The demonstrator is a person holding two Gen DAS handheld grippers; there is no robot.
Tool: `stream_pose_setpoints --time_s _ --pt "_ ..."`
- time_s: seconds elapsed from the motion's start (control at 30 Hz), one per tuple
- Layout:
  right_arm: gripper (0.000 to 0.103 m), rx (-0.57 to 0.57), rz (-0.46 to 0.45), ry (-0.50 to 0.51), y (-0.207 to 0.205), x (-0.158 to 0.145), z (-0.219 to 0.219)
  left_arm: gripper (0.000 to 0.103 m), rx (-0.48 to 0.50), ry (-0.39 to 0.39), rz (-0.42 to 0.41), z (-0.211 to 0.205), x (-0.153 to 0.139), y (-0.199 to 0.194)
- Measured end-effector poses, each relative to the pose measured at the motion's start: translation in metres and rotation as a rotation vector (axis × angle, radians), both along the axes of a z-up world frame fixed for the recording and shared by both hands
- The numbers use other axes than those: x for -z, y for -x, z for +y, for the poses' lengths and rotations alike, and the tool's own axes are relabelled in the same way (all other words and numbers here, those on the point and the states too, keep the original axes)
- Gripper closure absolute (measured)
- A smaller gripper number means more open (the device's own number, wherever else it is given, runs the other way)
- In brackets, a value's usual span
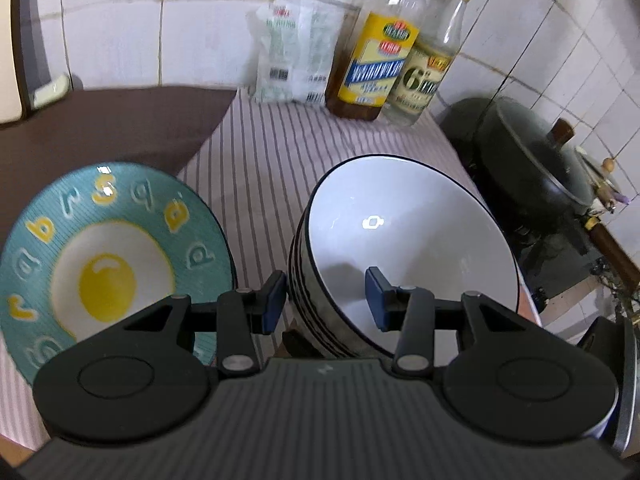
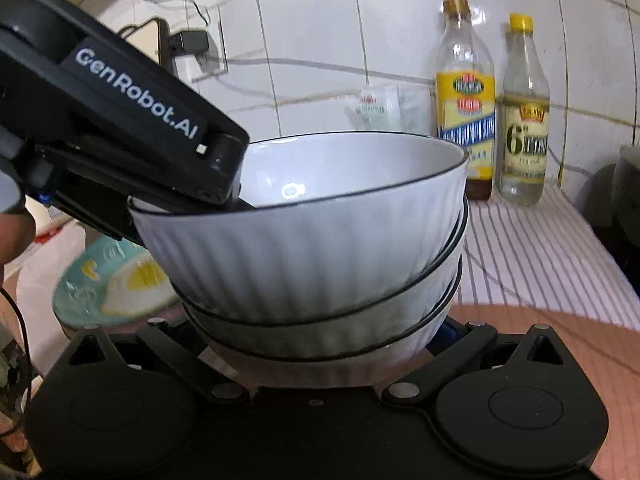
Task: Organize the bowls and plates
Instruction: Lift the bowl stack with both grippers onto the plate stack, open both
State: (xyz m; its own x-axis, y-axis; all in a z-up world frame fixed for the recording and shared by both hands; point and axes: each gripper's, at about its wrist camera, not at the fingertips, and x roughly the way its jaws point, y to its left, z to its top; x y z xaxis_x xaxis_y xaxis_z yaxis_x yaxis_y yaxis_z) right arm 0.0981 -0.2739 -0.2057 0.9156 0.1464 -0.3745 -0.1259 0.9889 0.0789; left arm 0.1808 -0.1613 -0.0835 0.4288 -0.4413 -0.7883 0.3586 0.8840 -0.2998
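Note:
A stack of three white ribbed bowls (image 1: 400, 220) (image 2: 312, 248) with black rims fills the middle of both views, tilted a little. My left gripper (image 1: 326, 296) is shut across the stack's left wall. One blue pad (image 1: 276, 300) is outside against the stacked rims, the other inside the top bowl. In the right wrist view its black housing (image 2: 136, 96) reaches in from the upper left. My right gripper (image 2: 320, 328) has its arms spread wide around the stack's base, and the bowls hide its pads. A teal plate (image 1: 108, 240) (image 2: 100, 292) with a fried-egg design lies to the left.
The bowls are over a striped cloth (image 1: 272, 152). Against the tiled wall stand two bottles (image 1: 372, 60) (image 1: 432, 68) and a white packet (image 1: 292, 52). A dark lidded pan (image 1: 532, 160) sits to the right. Bare brown counter (image 1: 120, 120) lies behind the plate.

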Motion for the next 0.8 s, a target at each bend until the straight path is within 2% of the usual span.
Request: stream_pose_setpoints --time_s 0.3,0.47,0.63,0.8 --pt "0.0 -0.058 -0.069 0.045 0.003 -0.051 0.04 0.062 -0.025 0.015 -0.069 0.044 -0.057 0.01" --pt "0.0 -0.117 -0.081 0.048 -0.005 -0.063 0.074 0.062 -0.08 -0.01 -0.098 0.084 -0.076 0.015" --pt "0.0 -0.162 -0.072 0.029 -0.022 -0.06 0.106 0.062 -0.12 -0.041 -0.096 0.119 -0.075 0.012" --pt "0.0 -0.185 -0.041 0.027 -0.044 -0.048 0.125 0.062 -0.148 -0.05 -0.057 0.147 -0.061 -0.003"
